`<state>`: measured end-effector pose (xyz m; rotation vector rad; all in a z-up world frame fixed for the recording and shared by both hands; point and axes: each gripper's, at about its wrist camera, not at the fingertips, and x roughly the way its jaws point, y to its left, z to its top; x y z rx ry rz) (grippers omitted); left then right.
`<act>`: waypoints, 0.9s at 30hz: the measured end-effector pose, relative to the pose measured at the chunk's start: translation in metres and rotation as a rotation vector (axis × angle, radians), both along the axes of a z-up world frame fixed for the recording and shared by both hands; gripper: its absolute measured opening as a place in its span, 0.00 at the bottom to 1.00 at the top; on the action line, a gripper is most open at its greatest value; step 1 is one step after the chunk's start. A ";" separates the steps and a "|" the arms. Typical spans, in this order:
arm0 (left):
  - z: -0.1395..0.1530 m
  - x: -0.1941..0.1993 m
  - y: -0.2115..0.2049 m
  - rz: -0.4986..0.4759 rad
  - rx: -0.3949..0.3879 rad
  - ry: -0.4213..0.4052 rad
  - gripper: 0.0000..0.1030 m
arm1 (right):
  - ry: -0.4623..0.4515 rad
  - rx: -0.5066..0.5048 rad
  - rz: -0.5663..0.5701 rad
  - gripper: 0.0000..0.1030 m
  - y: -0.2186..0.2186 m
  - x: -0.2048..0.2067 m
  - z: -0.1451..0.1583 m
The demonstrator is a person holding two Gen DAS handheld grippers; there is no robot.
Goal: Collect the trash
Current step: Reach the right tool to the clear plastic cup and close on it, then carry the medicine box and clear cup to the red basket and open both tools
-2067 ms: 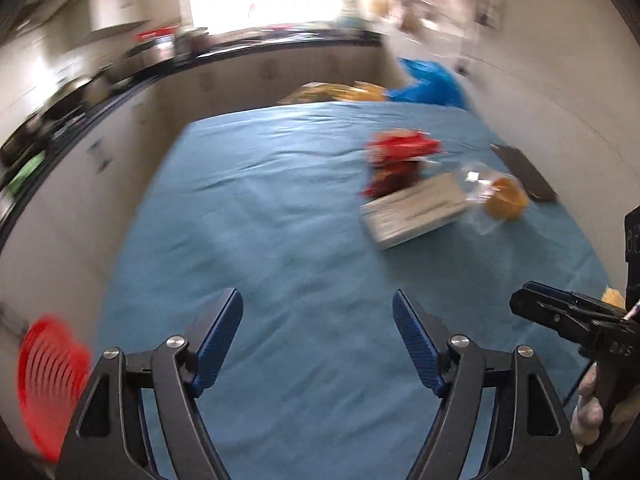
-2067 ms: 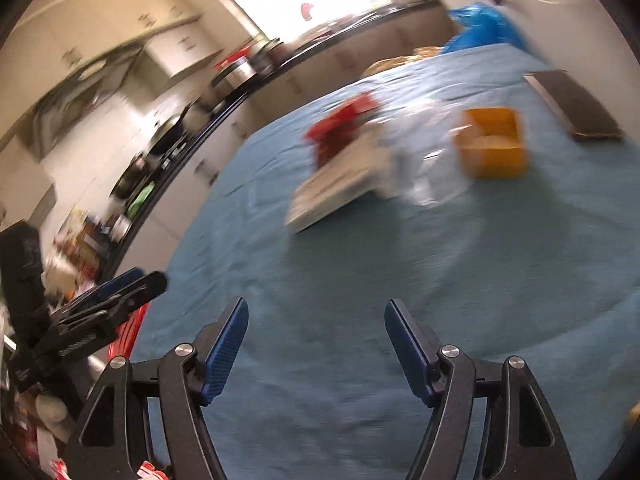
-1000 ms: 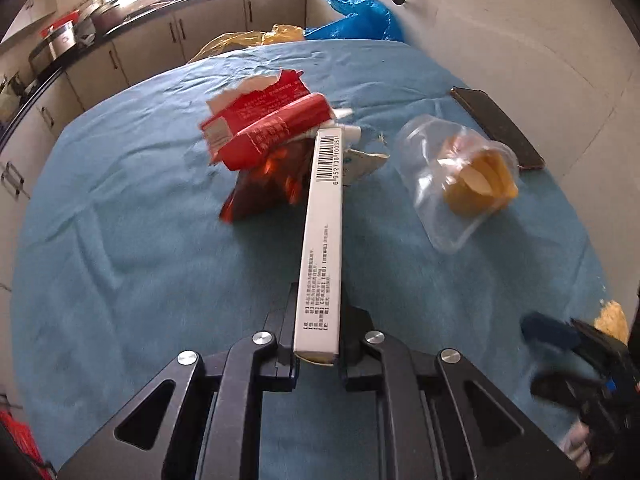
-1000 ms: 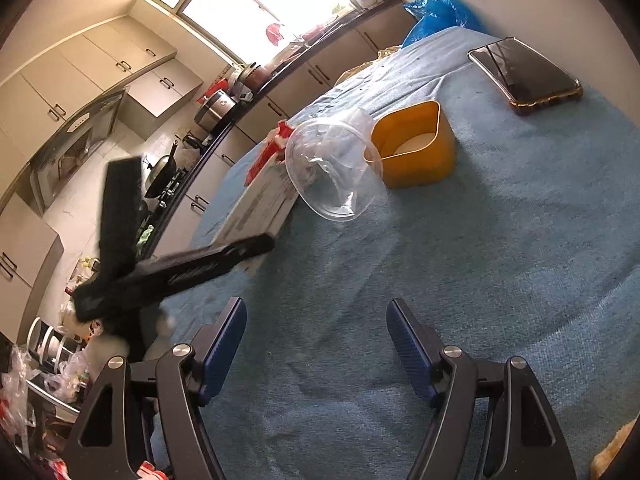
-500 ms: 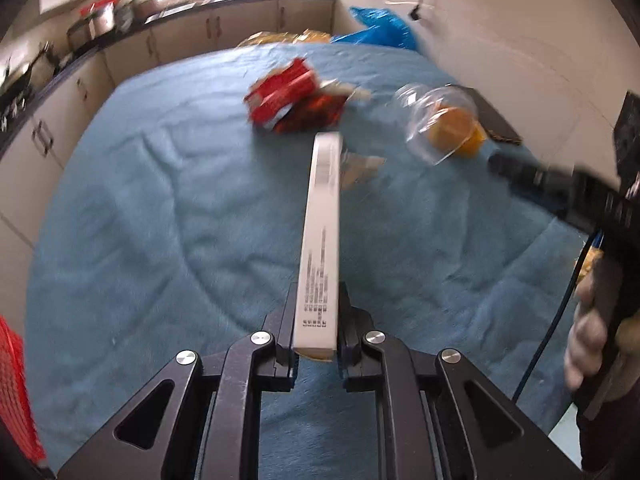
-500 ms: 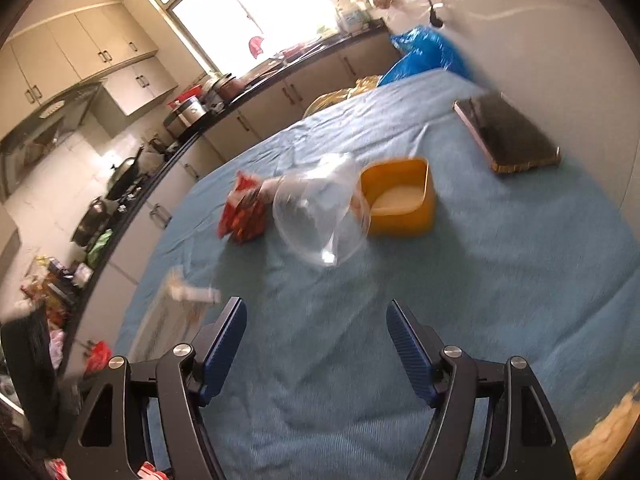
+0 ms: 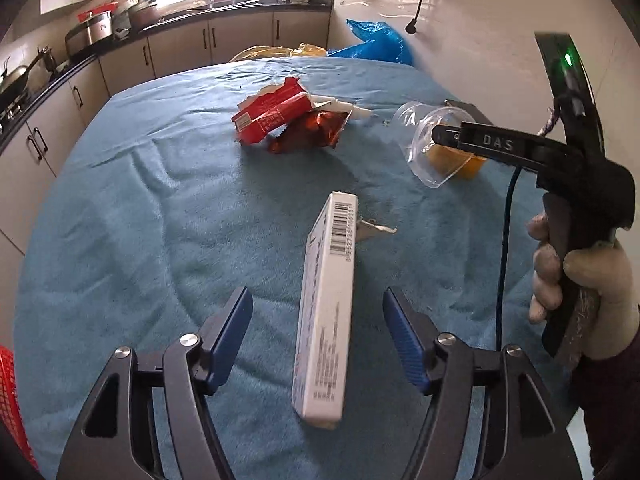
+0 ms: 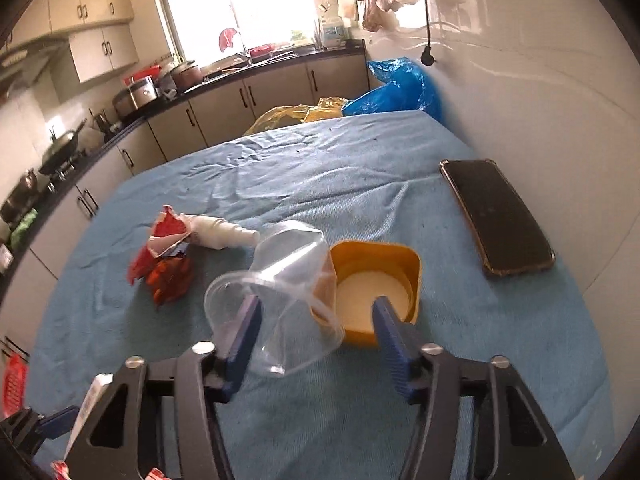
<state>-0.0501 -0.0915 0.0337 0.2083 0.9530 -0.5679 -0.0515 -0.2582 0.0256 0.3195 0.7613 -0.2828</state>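
Note:
My left gripper [image 7: 317, 300] hovers low over the blue cloth table [image 7: 140, 220], its jaws opening. A long white box [image 7: 326, 320] with a barcode lies loose between them, and neither pad touches it. My right gripper [image 8: 316, 308] is closing around a crumpled clear plastic cup [image 8: 280, 292] that lies on its side against an orange tub [image 8: 380, 276]. Its left finger shows through the cup wall, while the right pad is still off the cup, over the tub's rim. Red wrappers [image 7: 272, 116] with a white bottle [image 8: 220, 234] lie farther back.
A phone [image 8: 496, 216] lies near the wall at the right. Blue bag [image 8: 392, 88] and yellow bag [image 8: 292, 114] sit at the table's far end. A red basket [image 7: 8, 392] stands off the left edge. A paper scrap [image 7: 372, 228] lies beside the box.
The left jaws went from shut on the white box to wide apart, and the box came free. The right gripper swung onto the clear cup and its jaws narrowed.

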 end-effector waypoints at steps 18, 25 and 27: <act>0.035 -0.033 0.064 0.231 -0.094 -0.005 0.12 | -0.139 0.158 0.126 0.09 0.030 -0.062 0.031; 0.050 -0.059 0.100 0.338 -0.068 -0.063 0.12 | -0.170 0.186 0.237 0.09 0.069 -0.087 0.042; 0.052 -0.065 0.106 0.369 -0.051 -0.082 0.12 | -0.176 0.189 0.268 0.09 0.079 -0.090 0.045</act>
